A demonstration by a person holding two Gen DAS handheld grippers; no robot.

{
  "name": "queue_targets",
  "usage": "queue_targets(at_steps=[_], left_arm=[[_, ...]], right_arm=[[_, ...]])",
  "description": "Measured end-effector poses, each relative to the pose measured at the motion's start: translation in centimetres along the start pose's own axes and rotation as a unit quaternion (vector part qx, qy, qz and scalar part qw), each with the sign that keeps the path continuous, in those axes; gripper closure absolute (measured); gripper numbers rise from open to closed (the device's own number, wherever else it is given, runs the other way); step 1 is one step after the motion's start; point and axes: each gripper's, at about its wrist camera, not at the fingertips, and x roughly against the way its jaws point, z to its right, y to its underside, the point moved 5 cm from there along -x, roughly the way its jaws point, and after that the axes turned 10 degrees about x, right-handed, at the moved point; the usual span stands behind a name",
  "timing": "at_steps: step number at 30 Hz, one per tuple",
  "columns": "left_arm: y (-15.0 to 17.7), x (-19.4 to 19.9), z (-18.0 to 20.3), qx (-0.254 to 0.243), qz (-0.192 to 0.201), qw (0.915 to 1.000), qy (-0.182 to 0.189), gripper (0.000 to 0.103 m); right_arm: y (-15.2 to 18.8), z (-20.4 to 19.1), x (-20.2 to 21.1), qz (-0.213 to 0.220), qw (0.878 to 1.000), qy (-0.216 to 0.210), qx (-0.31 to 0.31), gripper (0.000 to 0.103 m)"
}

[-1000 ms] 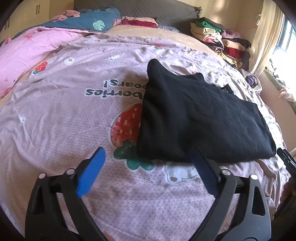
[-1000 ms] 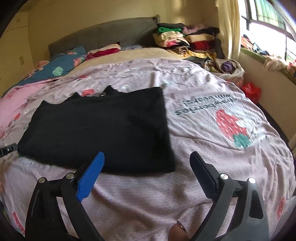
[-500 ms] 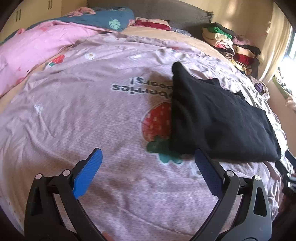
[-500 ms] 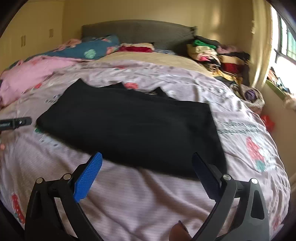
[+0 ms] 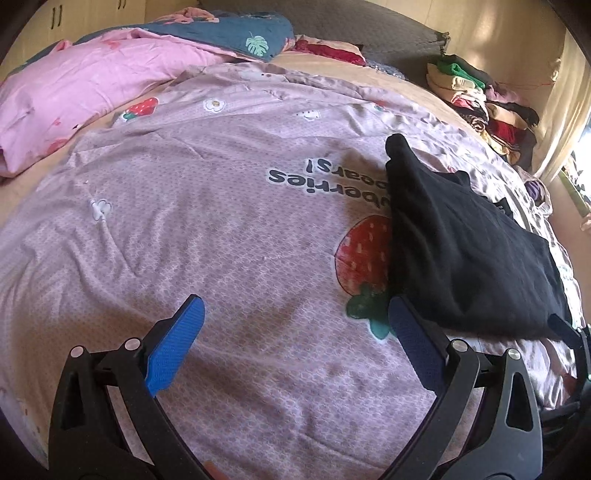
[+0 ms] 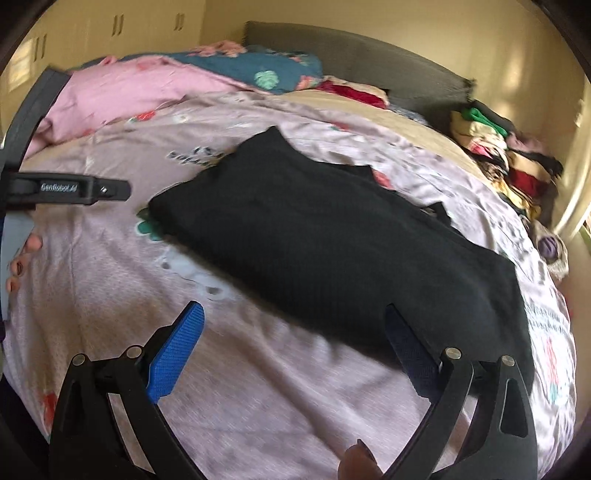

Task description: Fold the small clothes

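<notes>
- Black garment: folded into a flat rectangle, lying on the bed.
- Left gripper and right gripper: jaws spread wide, both empty.
- Strawberry-print bedspread: lilac, wrinkled.
- Stacked clothes near the headboard.

A big bed is covered by a purple blanket printed with strawberries. A grey headboard is set against a yellow wall. Cupboards are seen left, and sunlight is let in at the right.
</notes>
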Motion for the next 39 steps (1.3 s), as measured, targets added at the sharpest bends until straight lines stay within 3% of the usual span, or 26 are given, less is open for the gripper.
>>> queue_targets(at_steps=[13,21,27,32,35,37,39], left_arm=[[-1.9,-2.1,0.8,-0.004,-0.006,1.0,0.0,0.01],[-4.6,-4.1,2.4,0.009,-0.016,0.9997,0.017,0.01],[-6.2,-5.8,4.2,0.012,-0.032,0.9989,0.031,0.01],[-6.9,-6.4,5.8,0.02,-0.046,0.9971,0.058,0.01],[-7.1,-6.7,6.9,0.023,-0.056,0.9954,0.075,0.01],[-7.3,-7.1,7.6,0.023,-0.064,0.9947,0.077,0.01],[-7.3,-7.7,8.3,0.018,-0.077,0.9937,0.079,0.01]], right_arm=[[-2.7,-2.9,-4.7,-0.021,0.997,0.018,0.066,0.006],[-4.6,-2.5,-7.4,-0.025,0.997,0.032,0.068,0.005],[-5.7,-1.4,-7.9,-0.004,0.996,0.054,0.066,0.009],[-6.0,-1.0,-6.5,0.032,0.994,0.068,0.078,0.026],[-6.1,-1.2,-5.7,0.049,0.993,0.061,0.088,0.044],[-5.9,-1.3,-5.5,0.047,0.994,0.048,0.087,0.067],[-6.0,-1.3,-5.2,0.052,0.994,0.043,0.082,0.078]])
